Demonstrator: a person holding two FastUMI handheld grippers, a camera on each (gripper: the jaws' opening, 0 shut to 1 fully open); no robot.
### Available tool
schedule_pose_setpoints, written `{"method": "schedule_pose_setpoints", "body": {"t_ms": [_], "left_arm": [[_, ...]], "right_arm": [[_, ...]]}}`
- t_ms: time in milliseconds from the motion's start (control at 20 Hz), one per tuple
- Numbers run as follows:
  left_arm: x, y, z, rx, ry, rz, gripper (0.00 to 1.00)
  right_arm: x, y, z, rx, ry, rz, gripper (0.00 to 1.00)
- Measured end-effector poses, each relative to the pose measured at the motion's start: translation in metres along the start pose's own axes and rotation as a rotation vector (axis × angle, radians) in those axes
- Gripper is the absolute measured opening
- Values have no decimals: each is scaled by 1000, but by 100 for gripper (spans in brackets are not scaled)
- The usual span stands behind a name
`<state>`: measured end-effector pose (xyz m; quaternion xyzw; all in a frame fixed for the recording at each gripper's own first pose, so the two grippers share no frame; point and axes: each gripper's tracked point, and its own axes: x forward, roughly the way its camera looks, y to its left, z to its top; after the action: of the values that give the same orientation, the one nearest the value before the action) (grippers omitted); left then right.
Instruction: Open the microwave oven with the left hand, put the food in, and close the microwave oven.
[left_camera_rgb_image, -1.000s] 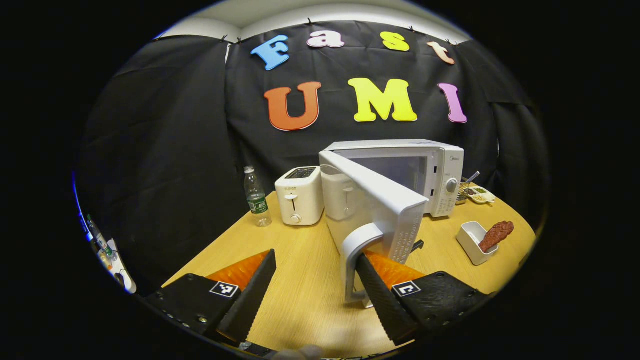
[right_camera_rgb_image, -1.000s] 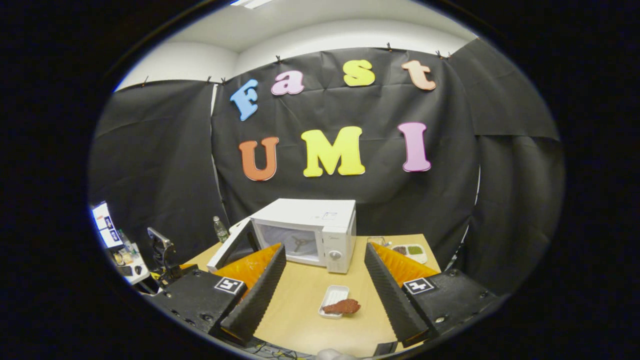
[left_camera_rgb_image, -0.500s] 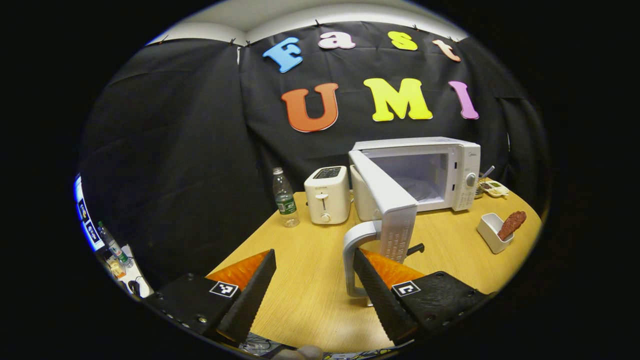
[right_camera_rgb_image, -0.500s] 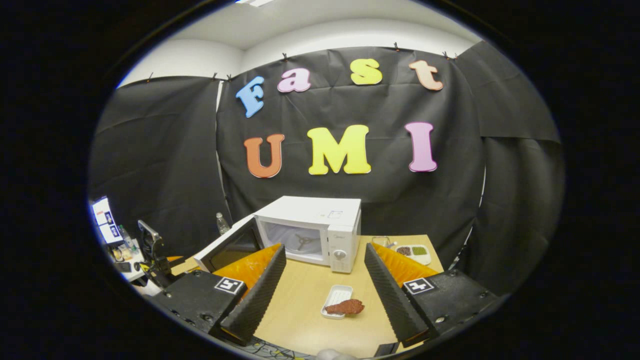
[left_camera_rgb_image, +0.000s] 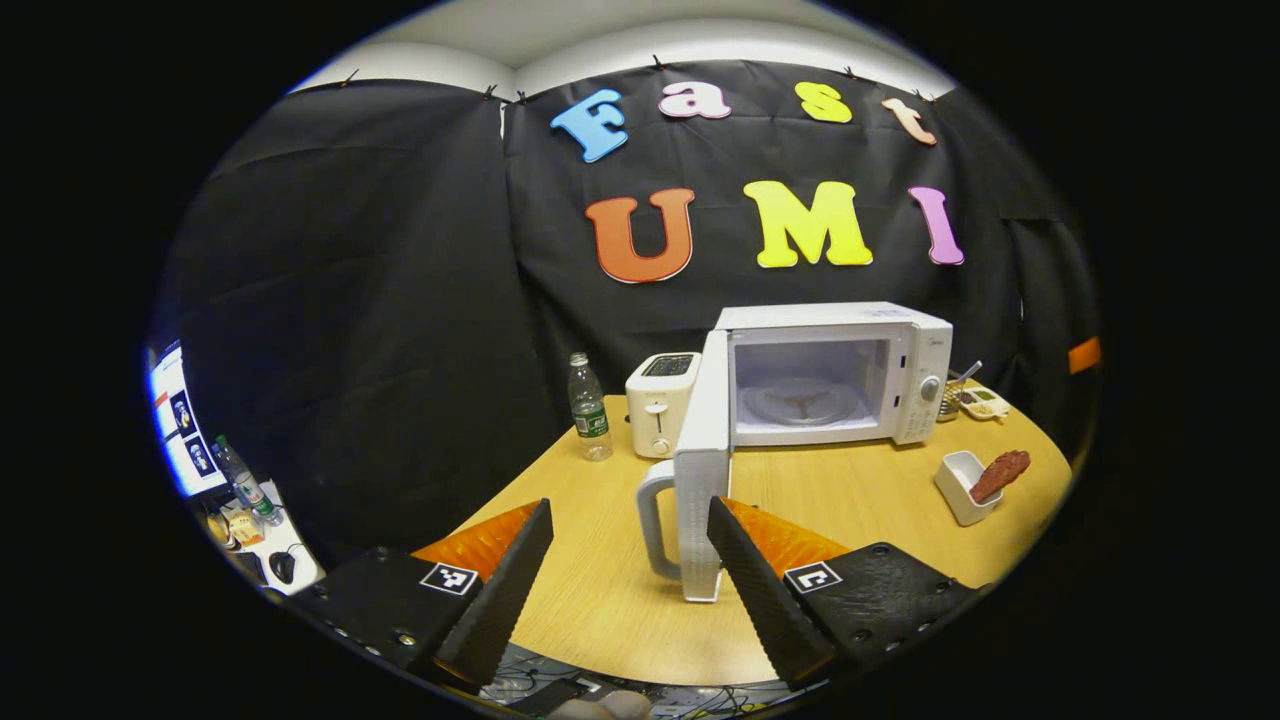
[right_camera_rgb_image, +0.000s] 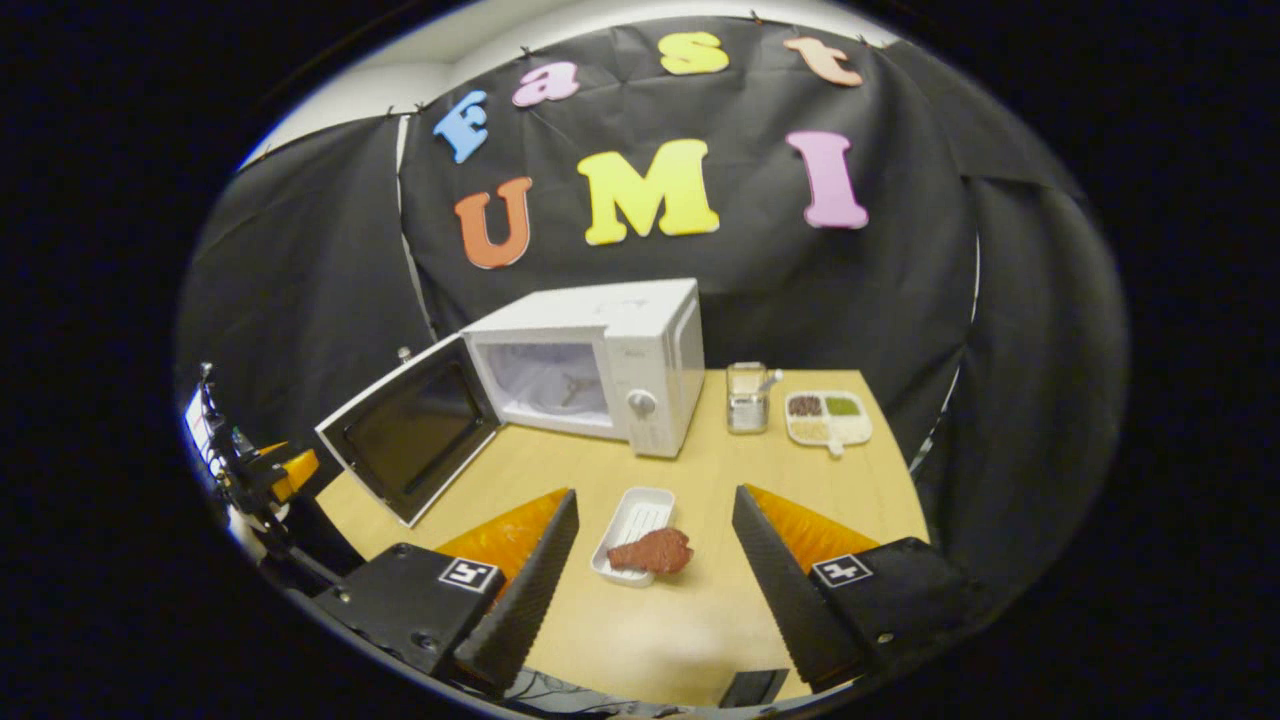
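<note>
We find the microwave oven (left_camera_rgb_image: 830, 370) ahead of the left gripper (left_camera_rgb_image: 630, 575), its door (left_camera_rgb_image: 700, 470) swung fully out toward us, edge-on between the spread fingers. The handle (left_camera_rgb_image: 650, 520) sits in the gap; we cannot tell whether the right-hand finger touches the door. The cavity is open, with the turntable (left_camera_rgb_image: 800, 400) bare. In the right gripper view the door (right_camera_rgb_image: 415, 440) stands wide to the left of the oven (right_camera_rgb_image: 600, 365). The food (right_camera_rgb_image: 650, 550), a reddish-brown piece, rests half across a white tray (right_camera_rgb_image: 630, 515) between the spread fingers of the right gripper (right_camera_rgb_image: 655, 590), which holds nothing. The table (right_camera_rgb_image: 700, 620) carries both. A toaster (left_camera_rgb_image: 660, 400) and bottle (left_camera_rgb_image: 588, 408) stand beyond the left gripper, left of the door.
</note>
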<state>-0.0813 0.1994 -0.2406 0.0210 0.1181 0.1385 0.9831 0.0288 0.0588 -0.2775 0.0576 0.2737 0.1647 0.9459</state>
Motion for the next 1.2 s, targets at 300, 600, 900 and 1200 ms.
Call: {"method": "schedule_pose_setpoints", "body": {"t_ms": [300,600,900,1200], "left_arm": [[-15,-69,60,-11,-35,-31,95],[-12,-120,79,37,-16,-19,95],[-4,-142,75,41,9,-36,95],[12,-134,79,25,3,-69,95]], "right_arm": [[80,-18,-65,152,220,152,79],[118,-12,-85,355,388,295,58],[127,-3,-84,460,463,353,17],[117,2,-67,505,471,331,6]]}}
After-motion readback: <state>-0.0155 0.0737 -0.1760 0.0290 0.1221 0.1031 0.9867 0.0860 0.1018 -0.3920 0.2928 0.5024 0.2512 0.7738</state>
